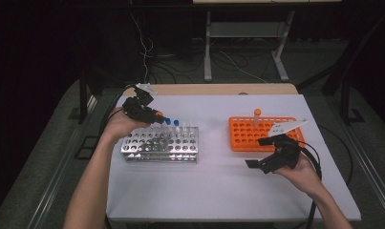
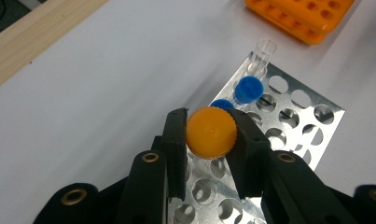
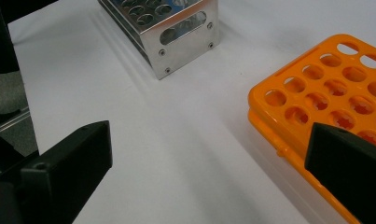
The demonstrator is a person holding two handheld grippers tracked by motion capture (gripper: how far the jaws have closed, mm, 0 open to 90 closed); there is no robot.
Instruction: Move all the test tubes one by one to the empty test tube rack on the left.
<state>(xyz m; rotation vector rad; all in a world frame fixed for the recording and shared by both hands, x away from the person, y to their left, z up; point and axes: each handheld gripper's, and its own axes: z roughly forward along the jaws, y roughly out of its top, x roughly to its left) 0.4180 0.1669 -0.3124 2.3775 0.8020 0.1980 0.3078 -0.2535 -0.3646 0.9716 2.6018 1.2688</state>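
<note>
Two racks sit on the white table: a metal rack at about nine o'clock and an orange rack at three o'clock. The left gripper clamps an orange-capped tube over the metal rack's far edge. Two blue-capped tubes stand just beyond it, with what looks like one uncapped clear tube (hard to be sure). One more orange-capped tube stands in the orange rack. The right gripper hovers with jaws wide apart, holding nothing.

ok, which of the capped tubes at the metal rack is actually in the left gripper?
The orange-capped tube: the left gripper has its jaws shut on its cap above the metal rack. The two blue-capped tubes stand free in the rack beyond it.
</note>
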